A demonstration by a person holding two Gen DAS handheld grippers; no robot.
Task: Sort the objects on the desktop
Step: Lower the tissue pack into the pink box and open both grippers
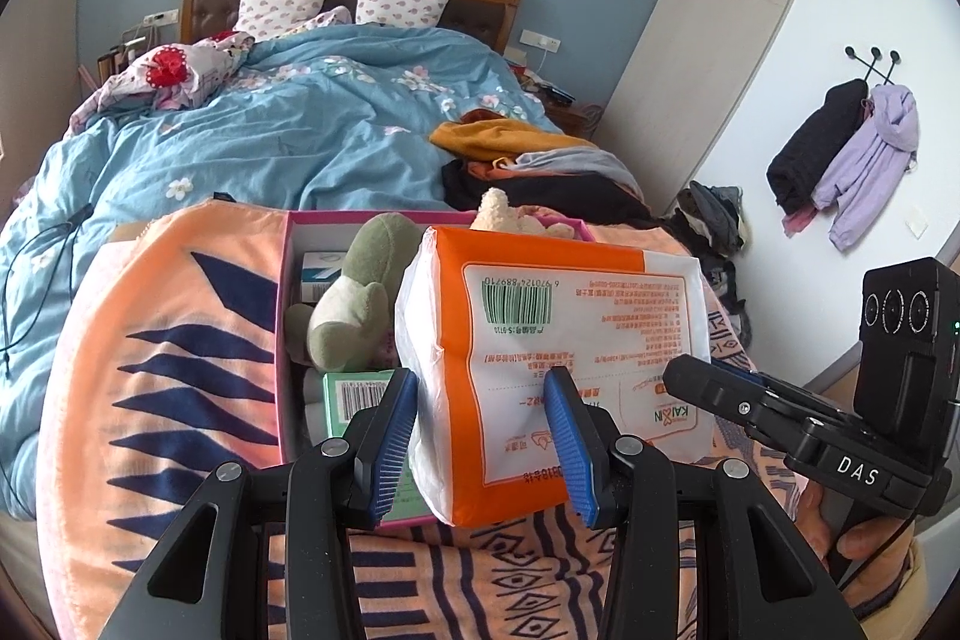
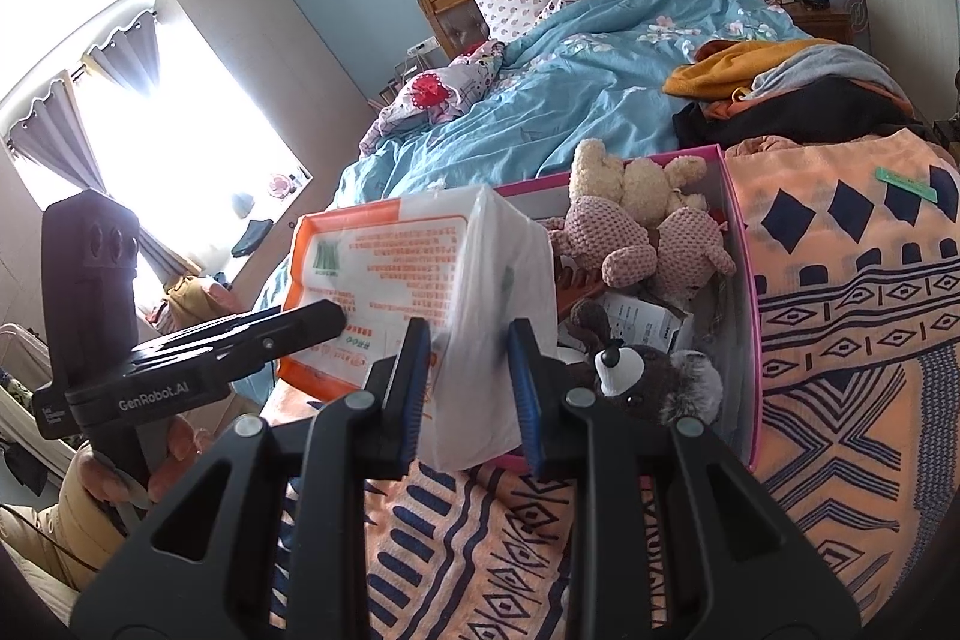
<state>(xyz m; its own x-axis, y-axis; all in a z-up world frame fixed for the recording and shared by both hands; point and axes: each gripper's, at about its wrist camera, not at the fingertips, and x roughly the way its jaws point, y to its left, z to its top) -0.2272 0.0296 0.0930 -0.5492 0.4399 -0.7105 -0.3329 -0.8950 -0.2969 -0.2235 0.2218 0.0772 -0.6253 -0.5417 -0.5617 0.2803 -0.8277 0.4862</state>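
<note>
An orange-and-white tissue pack [image 1: 558, 316] hangs over a pink box [image 1: 282, 292], held from both ends. My left gripper [image 1: 486, 430] is shut on its near left corner, blue pads pressing the wrapper. My right gripper [image 2: 471, 388] is shut on the pack's white end [image 2: 498, 280]. The pink box [image 2: 741, 244] holds a green plush [image 1: 360, 292], a pink-and-cream bear [image 2: 636, 232], a grey plush [image 2: 654, 382], a green carton [image 1: 354, 394] and small paper boxes. The pack hides part of the box's inside.
The box sits on an orange patterned blanket [image 1: 180, 340] at the foot of a bed with a blue quilt [image 1: 300, 124]. A pile of clothes [image 1: 540, 166] lies behind the box. A hand [image 2: 174, 460] grips the left tool's handle.
</note>
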